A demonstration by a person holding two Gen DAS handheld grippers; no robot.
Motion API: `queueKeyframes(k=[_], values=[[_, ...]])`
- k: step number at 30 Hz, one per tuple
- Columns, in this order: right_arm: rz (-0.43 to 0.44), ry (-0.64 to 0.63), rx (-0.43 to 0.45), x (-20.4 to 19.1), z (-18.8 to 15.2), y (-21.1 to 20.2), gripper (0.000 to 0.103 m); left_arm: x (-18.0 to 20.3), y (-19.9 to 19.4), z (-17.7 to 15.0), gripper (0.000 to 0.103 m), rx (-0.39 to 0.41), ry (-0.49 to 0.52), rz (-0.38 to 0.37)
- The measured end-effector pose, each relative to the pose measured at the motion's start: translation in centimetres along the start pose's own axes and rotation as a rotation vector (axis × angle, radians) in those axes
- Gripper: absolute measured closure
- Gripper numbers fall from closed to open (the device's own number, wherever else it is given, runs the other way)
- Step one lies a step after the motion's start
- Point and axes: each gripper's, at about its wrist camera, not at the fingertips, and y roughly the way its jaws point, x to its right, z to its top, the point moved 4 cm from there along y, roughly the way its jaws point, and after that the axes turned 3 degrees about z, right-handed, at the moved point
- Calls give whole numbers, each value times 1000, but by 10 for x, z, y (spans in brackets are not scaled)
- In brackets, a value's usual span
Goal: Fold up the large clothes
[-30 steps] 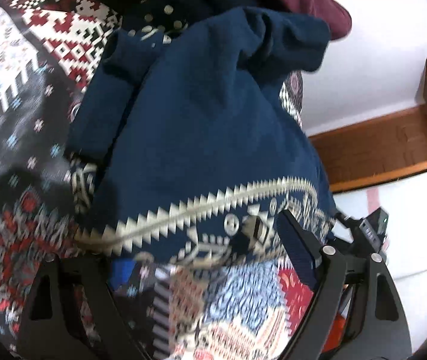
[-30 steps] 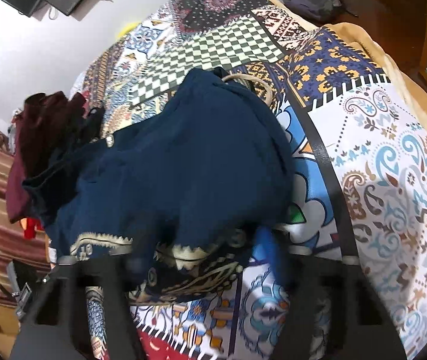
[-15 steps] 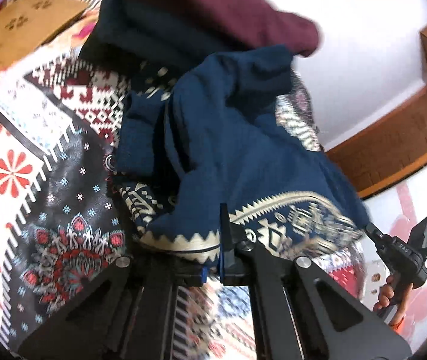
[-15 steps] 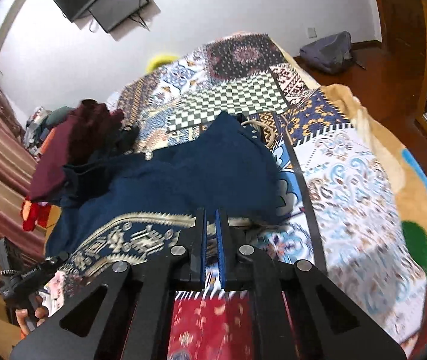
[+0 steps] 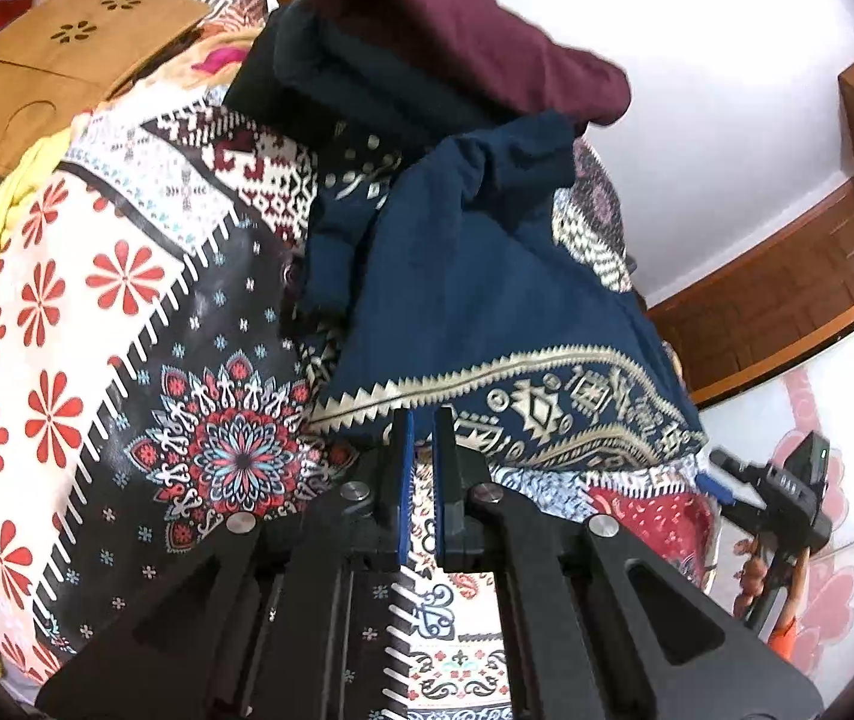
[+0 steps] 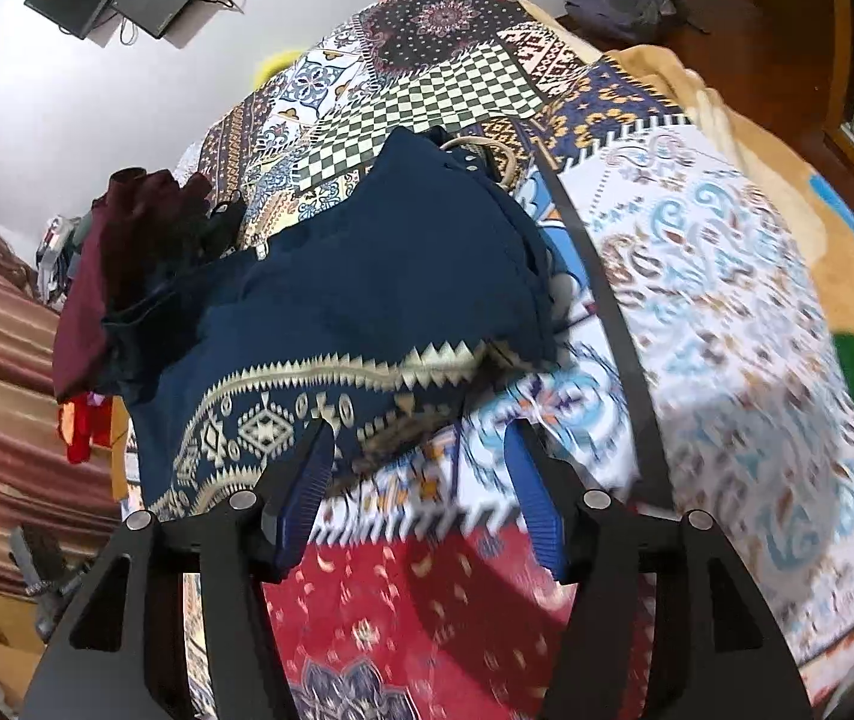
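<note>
Lying crumpled on the bed, the navy garment is being pinched at its patterned hem by the narrowed left hand-held gripper, while the right hand-held gripper, spread wide, is probably being readied to close on that hem.

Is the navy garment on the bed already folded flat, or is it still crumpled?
Still crumpled: the navy garment lies bunched in uneven humps on the bedspread, its patterned hem curving.
</note>
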Motion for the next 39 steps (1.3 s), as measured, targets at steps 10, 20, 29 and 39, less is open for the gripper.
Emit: queueKeyframes(k=[10, 20, 29, 39], values=[[3, 41, -37, -1, 27, 42, 46, -6, 63, -10, 36, -173, -124, -98], [-35, -23, -24, -7, 41, 70, 86, 1, 103, 27, 35, -148, -137, -107], [10, -170, 59, -34, 21, 24, 94, 24, 92, 38, 95, -12, 1, 90], [13, -244, 47, -45, -34, -17, 94, 26, 28, 34, 97, 39, 91, 50]])
